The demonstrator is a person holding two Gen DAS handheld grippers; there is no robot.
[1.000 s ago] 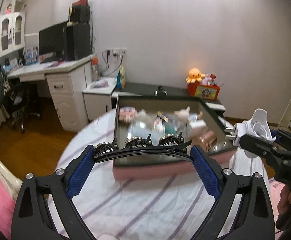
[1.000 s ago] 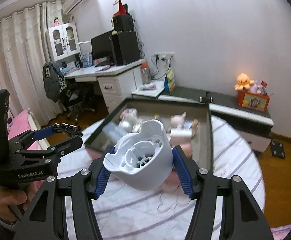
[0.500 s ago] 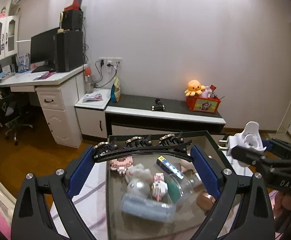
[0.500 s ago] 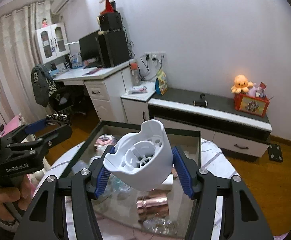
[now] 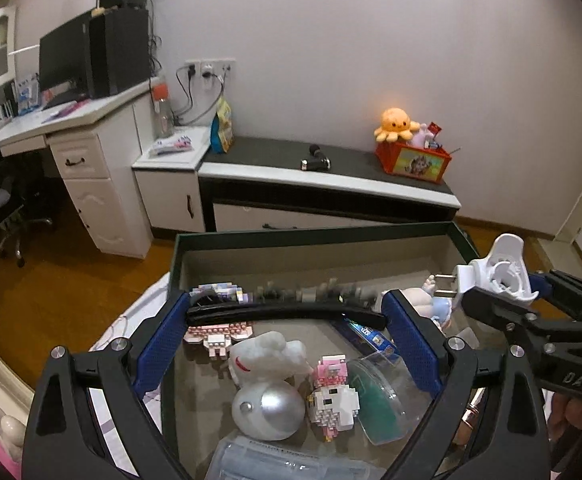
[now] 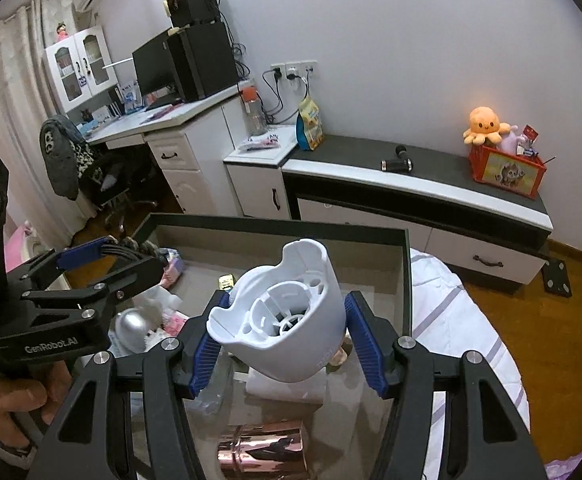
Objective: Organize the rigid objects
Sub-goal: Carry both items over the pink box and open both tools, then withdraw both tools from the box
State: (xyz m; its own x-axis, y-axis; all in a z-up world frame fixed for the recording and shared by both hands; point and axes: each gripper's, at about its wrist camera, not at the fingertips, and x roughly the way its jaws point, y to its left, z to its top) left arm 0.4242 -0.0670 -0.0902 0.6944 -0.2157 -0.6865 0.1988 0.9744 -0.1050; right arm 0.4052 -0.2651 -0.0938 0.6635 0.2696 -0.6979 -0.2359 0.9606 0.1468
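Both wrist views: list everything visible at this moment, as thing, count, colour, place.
storage box: 1, dark green, on the striped cloth.
hair clip: 1, black, across the left hand-held gripper's pads, over the box.
plug adapter: 1, white, between the right hand-held gripper's pads, over the box.
brick figures: 2, pink and white, in the box.
silver ball: 1, in the box.
clear lid: 1, green-tinted, in the box.
rose-gold cylinder: 1, box near end.
octopus plush: 1, orange, on the red bin.
red bin: 1, on the low cabinet.
left hand-held gripper: 1, black with blue pads.
right hand-held gripper: 1, the same.
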